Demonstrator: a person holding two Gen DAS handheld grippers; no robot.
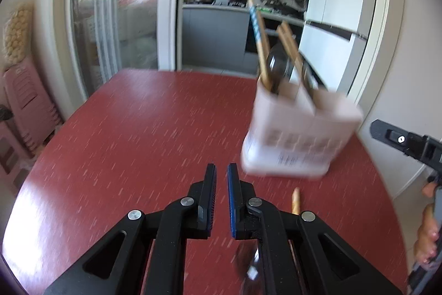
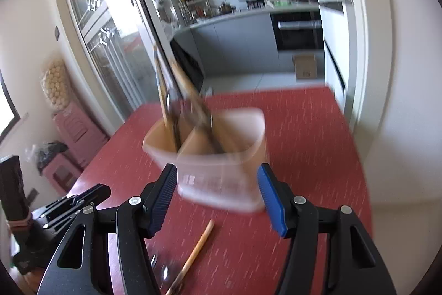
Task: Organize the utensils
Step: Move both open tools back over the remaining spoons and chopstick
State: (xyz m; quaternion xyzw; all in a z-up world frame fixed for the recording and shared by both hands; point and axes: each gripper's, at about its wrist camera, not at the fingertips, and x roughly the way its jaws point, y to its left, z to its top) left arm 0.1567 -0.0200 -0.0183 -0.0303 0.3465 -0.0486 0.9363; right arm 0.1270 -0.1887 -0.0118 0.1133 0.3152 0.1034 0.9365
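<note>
Where utensil holder (image 2: 221, 170) stands on red table (image 2: 317, 156), wooden-handled utensil (image 2: 197, 245) lying before it.

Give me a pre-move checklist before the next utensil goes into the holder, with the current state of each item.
1. Right gripper open, nothing held: ok.
2. Left gripper free: ok, nothing held, jaws nearly closed.
3. Utensil holder upright on the red table: ok.
4. Room in the holder: cannot tell; chopsticks and a dark spoon already stand in it, blurred.
5. Loose wooden-handled utensil reachable on the table in front of the holder: ok; its working end is hidden by the gripper.
6. Sharp view for aiming: not ok, both pictures are motion-blurred.
</note>
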